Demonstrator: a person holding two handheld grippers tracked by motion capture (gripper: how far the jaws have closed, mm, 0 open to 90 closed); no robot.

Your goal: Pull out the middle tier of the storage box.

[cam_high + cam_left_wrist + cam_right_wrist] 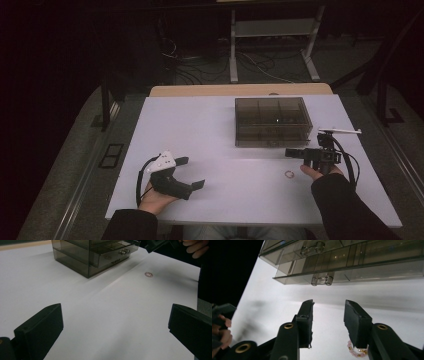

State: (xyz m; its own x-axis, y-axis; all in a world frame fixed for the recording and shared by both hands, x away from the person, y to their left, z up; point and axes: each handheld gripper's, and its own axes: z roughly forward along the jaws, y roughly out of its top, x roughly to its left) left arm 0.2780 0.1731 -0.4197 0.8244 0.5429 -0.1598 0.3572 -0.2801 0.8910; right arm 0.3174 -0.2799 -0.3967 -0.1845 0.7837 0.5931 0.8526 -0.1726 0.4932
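Observation:
A smoky clear drawer box (272, 121) stands at the back right of the white table (225, 195). A small pink bead bracelet (288, 174) lies flat on the table in front of it. My right gripper (292, 152) hovers just above the bracelet and points left along the box's front. Its jaws are open and nothing is between them. In the right gripper view the gripper (329, 307) faces a drawer's clear handle (322, 280), and the bracelet (355, 351) lies below the right jaw. My left gripper (192, 173) rests at the front left, wide open and empty.
The left gripper view looks across bare table to the box (87, 255), the bracelet (148, 274) and the other hand (195, 247). A wooden strip (240, 90) borders the table's far edge. Beyond it are a desk frame (272, 45) and cables on the floor.

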